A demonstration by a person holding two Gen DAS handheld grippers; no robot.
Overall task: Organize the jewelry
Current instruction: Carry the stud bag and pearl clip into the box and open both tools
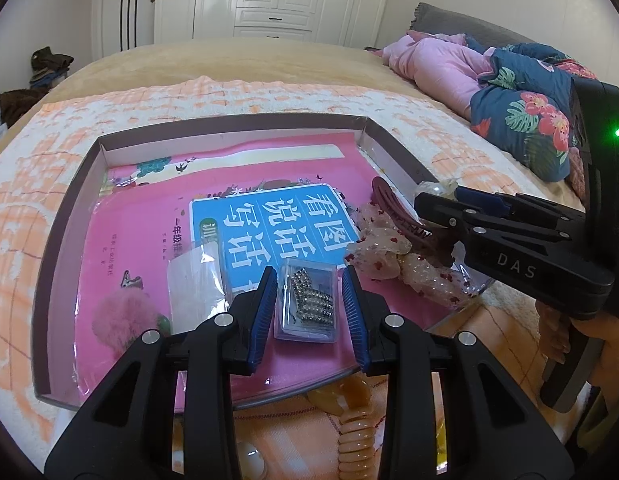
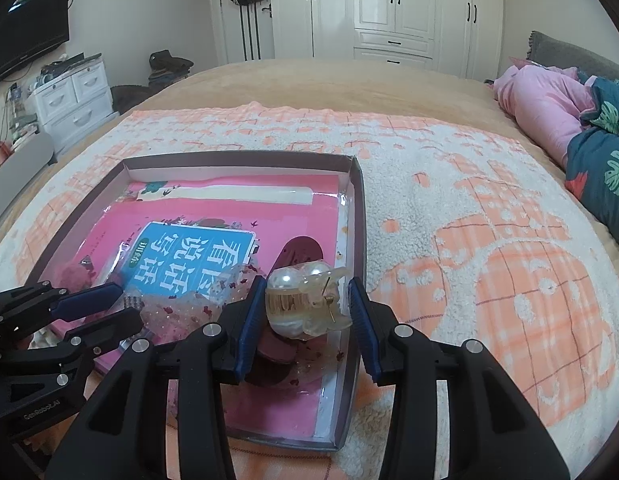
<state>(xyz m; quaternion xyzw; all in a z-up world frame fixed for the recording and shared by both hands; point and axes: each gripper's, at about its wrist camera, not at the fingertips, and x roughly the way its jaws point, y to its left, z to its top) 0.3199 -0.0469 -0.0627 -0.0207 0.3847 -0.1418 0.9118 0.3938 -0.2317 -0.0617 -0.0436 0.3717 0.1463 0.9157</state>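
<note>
A shallow cardboard tray (image 1: 65, 184) lies on the bed with a pink book inside. In the left wrist view my left gripper (image 1: 309, 304) is open, its fingers on either side of a small clear box of rhinestone pieces (image 1: 307, 304) lying on the book. In the right wrist view my right gripper (image 2: 305, 312) stands around a clear pearl hair claw (image 2: 305, 300); its left pad touches the claw and a gap shows on the right. The claw is over the tray's right side, above a dark red clip (image 2: 299, 252) and a sheer floral scrunchie (image 1: 383, 248).
A pink pompom clip (image 1: 121, 316) and a clear bag (image 1: 195, 284) lie on the book. An amber claw clip and a coil hair tie (image 1: 355, 436) lie on the towel below the tray. Pink and blue bedding (image 2: 581, 120) is piled at the right.
</note>
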